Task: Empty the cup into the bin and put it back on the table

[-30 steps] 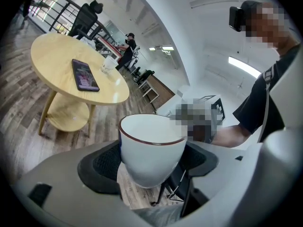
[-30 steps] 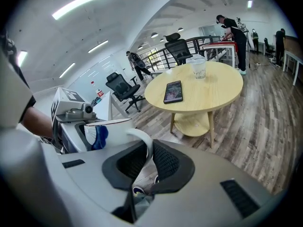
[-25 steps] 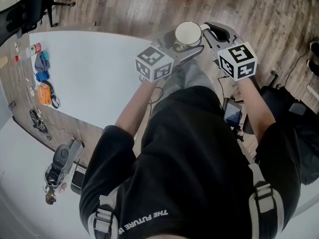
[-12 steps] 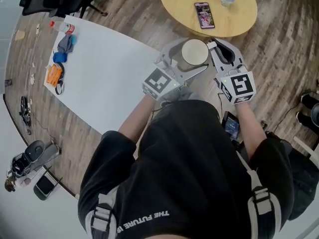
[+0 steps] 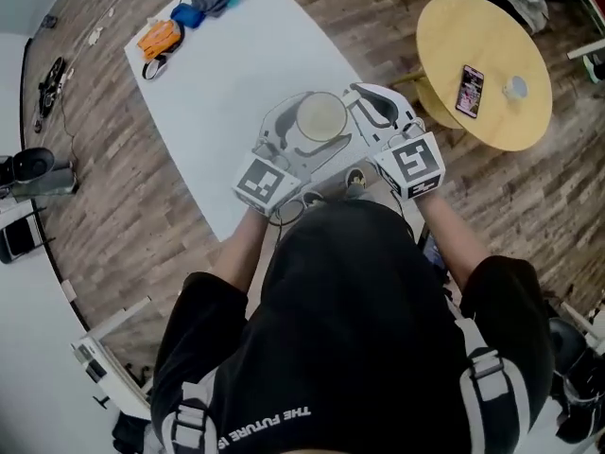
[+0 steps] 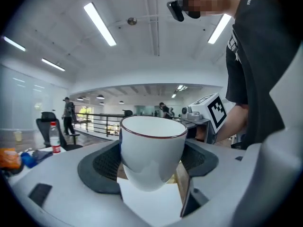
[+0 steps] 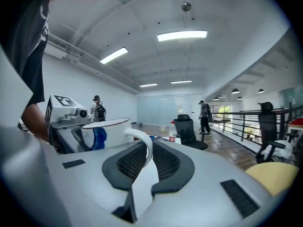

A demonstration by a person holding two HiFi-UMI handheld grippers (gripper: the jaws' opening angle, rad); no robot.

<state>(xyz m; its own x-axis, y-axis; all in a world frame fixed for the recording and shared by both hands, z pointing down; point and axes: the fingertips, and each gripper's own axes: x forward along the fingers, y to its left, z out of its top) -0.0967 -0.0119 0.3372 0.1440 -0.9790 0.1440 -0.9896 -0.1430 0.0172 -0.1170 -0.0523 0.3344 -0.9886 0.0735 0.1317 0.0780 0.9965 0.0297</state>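
Wooden planks cover the floor (image 5: pixel 113 187). On it stands a long white table (image 5: pixel 236 74) at the left, reaching far. A round yellow table (image 5: pixel 492 55) stands at the far right, apart from the white one. The person in a black shirt (image 5: pixel 359 329) stands near, between the two tables, and holds both grippers out in front.

The left gripper (image 6: pixel 150 161) has its jaws closed on the body of a white cup (image 6: pixel 152 150). The dark pads press its two sides. The cup is upright, with a thin dark red line around its rim. In the head view it is in the air, over the near right edge of the white table.

The right gripper (image 7: pixel 147 167) is just beside the left one. Its jaws are closed on the cup's white handle (image 7: pixel 142 143), which curves up between the pads.

A phone (image 5: pixel 470 90) lies on the round table, and a small grey object (image 5: pixel 513 88) is near it. At the far end of the white table lie an orange item (image 5: pixel 158 38), a blue item (image 5: pixel 189 14) and a bottle (image 6: pixel 55 138) with a red label.
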